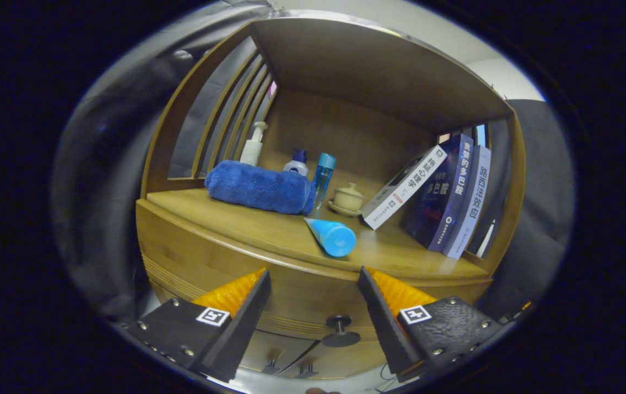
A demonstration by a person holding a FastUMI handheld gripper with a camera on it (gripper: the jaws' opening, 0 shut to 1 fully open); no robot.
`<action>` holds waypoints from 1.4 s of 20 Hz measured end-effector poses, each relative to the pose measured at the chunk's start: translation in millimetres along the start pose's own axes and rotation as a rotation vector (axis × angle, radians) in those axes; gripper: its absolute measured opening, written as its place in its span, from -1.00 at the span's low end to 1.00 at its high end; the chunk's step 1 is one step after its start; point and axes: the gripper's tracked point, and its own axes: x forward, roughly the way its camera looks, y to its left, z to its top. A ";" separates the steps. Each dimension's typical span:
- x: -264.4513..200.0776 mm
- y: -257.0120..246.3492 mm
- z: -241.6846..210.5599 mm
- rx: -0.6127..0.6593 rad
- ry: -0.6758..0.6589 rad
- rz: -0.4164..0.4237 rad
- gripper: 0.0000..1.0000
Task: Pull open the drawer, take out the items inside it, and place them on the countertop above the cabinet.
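Wooden drawer (302, 298) shut, beyond open gripper (313, 279)

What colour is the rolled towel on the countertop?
Deep blue towel, clearest in the gripper view; gripper open.

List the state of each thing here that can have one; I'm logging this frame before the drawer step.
gripper: open, fingers apart, holding nothing
drawer: closed, its knob between the fingers, untouched
blue tube: lying on its side on the countertop
blue towel: rolled up, lying on the countertop
books: leaning left
lidded cup: lid on, upright on its saucer
pump bottle: upright behind the towel
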 end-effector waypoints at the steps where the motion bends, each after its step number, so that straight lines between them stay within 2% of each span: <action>1: -0.6 0.1 0.0 -0.007 -0.003 -0.001 0.95; 3: -1.7 0.6 -0.8 -0.008 0.001 0.011 0.95; 6: -10.7 -0.3 4.3 0.069 -0.010 0.040 0.95; 10: -38.8 -10.6 23.9 0.066 -0.058 0.060 0.95; 16: -117.1 -30.0 95.1 0.089 -0.213 0.121 0.94; 21: -189.0 -52.0 150.2 0.153 -0.264 0.200 0.94; 28: -256.2 -75.7 174.8 0.181 -0.266 0.282 0.94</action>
